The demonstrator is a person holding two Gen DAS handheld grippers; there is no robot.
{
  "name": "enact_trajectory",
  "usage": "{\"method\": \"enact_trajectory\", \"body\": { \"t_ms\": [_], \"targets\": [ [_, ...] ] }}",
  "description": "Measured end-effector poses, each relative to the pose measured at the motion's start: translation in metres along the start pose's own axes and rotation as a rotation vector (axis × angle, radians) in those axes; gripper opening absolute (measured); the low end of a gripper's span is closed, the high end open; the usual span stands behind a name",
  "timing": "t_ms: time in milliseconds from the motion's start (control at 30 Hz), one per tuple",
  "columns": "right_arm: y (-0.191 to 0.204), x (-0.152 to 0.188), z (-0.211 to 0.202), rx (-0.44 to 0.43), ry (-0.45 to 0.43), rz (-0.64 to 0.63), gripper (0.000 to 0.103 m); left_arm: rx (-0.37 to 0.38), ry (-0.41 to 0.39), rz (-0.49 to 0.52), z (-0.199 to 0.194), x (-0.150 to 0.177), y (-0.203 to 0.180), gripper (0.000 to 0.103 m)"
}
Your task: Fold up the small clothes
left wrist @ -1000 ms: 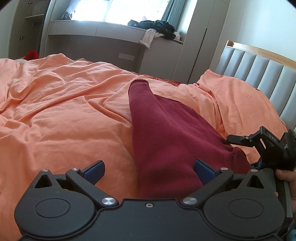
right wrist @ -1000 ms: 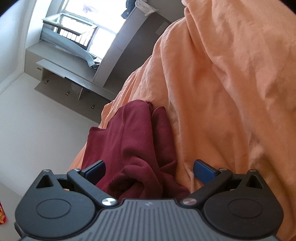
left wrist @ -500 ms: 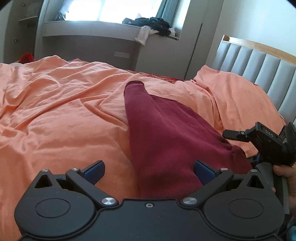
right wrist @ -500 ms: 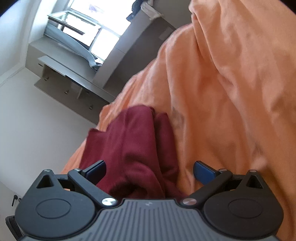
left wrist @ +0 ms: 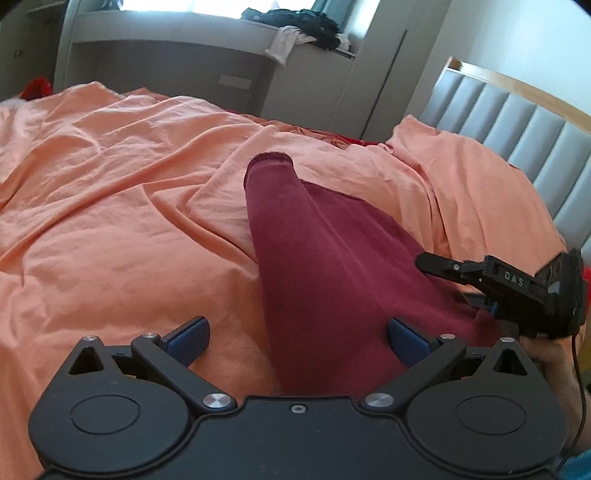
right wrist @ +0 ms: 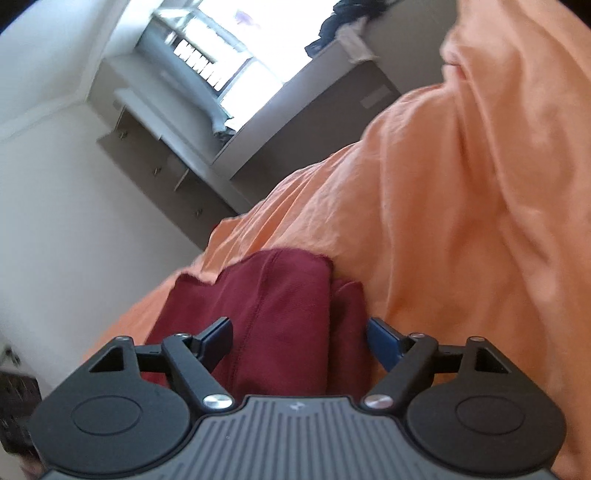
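Lying garment point(left wrist: 325, 266) (maroon) on bedsheet point(left wrist: 110, 206)

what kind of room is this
Most likely a bedroom: a bed with a rumpled orange sheet, a padded grey headboard, and a window ledge with clothes piled on it. A maroon garment lies on the bed.

Rumpled orange bedsheet point(left wrist: 110, 221), grey padded headboard point(left wrist: 517, 122), possibly clothes on window ledge point(left wrist: 295, 26)
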State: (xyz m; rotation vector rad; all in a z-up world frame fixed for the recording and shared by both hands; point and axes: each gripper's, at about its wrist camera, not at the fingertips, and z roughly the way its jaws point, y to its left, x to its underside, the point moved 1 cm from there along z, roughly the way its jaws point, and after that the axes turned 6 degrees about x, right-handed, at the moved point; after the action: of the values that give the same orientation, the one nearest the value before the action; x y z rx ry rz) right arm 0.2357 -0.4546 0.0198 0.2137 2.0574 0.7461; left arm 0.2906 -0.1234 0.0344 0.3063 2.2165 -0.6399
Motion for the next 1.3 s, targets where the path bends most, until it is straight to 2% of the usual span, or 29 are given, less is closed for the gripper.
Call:
{"method": "enact_trajectory", "body": {
  "t_ms": [167,367,433,600,767,867,933,967,1033,1133,1300],
  "targets": [
    [0.01,0.0,0.004,0.008,-0.007,-0.086,0.087,-0.027,-0.025,0.052,-0.002,0.011,0.001,0.102],
    [-0.002,0.003,0.009,0.002,0.034,-0.035,0.09,-0.025,-0.037,0.041,-0.004,0.015,0.006,0.102],
    [-0.003,0.005,0.007,-0.01,0.039,-0.036,0.085,-0.02,-0.045,0.041,-0.005,0.016,0.007,0.102],
    [0.009,0.006,0.003,-0.023,0.032,-0.069,0.058,0.007,-0.071,0.044,-0.009,0.018,0.004,0.093],
    [0.02,0.006,-0.006,0.004,0.0,-0.13,0.047,0.034,-0.045,0.045,-0.009,0.011,-0.002,0.083],
    [0.026,0.008,-0.012,0.018,-0.023,-0.159,0.038,0.061,-0.014,0.029,-0.007,0.007,-0.003,0.069],
    [0.029,0.009,-0.016,0.028,-0.043,-0.183,0.034,0.085,0.007,0.01,-0.005,0.005,-0.005,0.051],
    [0.033,0.01,-0.017,0.035,-0.055,-0.199,0.032,0.092,0.009,0.005,-0.005,0.004,-0.006,0.049],
    [0.044,0.014,-0.02,0.061,-0.088,-0.256,0.029,0.08,0.005,0.023,-0.007,0.003,-0.011,0.037],
    [0.066,0.022,-0.025,0.12,-0.149,-0.392,0.027,0.04,-0.018,0.067,-0.011,0.004,-0.018,0.025],
    [0.097,0.031,-0.039,0.169,-0.252,-0.546,0.025,0.032,-0.05,0.082,-0.019,0.001,-0.02,0.02]
  ]
}}
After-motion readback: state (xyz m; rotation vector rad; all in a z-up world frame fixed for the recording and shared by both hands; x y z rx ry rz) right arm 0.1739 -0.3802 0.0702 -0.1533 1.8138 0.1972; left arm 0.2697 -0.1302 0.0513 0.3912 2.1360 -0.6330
